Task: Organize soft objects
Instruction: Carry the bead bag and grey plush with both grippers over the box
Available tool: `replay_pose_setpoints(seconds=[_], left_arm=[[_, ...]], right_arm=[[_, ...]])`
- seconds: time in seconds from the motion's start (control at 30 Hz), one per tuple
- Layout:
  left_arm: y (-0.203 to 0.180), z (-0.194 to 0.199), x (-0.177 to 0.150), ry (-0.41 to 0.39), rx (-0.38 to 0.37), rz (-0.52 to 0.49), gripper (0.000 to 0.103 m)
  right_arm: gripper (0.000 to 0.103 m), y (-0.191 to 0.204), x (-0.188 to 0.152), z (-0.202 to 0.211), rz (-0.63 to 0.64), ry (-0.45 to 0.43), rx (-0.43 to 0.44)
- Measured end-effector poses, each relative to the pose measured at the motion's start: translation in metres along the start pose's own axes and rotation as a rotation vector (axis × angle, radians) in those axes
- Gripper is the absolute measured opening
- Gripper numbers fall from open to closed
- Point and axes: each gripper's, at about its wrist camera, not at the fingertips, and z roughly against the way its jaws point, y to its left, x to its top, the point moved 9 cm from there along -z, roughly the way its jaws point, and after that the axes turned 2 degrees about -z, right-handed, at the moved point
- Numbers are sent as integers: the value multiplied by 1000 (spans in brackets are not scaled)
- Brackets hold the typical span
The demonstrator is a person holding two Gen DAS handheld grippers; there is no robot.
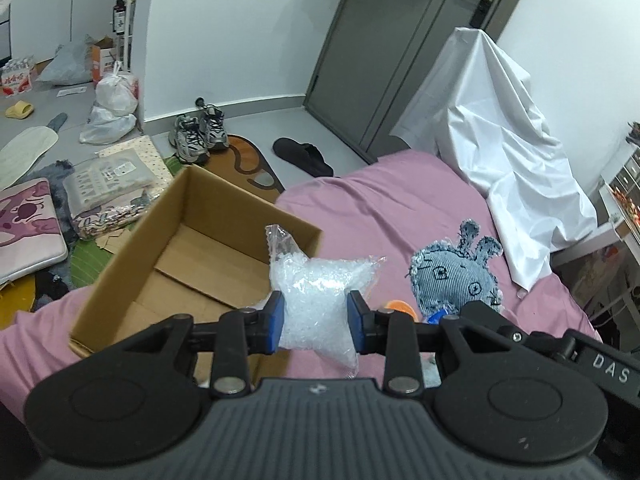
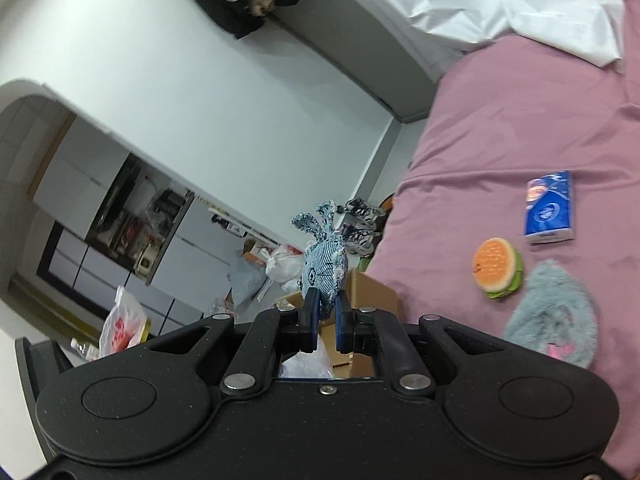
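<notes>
The left tongs (image 1: 315, 322) pinch a slippery bag of beads (image 1: 316, 300) beside the box (image 1: 140, 240); the right tongs (image 2: 325, 320) clamp the denim rabbit (image 2: 322, 268) by its edge; either may slip

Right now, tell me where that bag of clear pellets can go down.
The cardboard box floor is bare. So is the pink bedspread between box and white sheet. It is crowded around the burger toy, tissue pack and grey plush.
</notes>
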Motion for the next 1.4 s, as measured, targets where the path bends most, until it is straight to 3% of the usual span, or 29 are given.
replay_pose_setpoints(seconds=[0.43, 0.8, 1.2, 1.4], left_arm=[[50, 2, 10, -8, 7, 55, 32], [94, -8, 16, 6, 7, 111, 32], [105, -35, 11, 68, -29, 125, 33], [110, -41, 15, 82, -4, 138, 36]], right_arm=[[8, 42, -27, -25, 164, -19, 19], [8, 55, -37, -45, 213, -22, 3], [8, 52, -53, -74, 230, 22, -56], [8, 49, -50, -79, 224, 32, -76]])
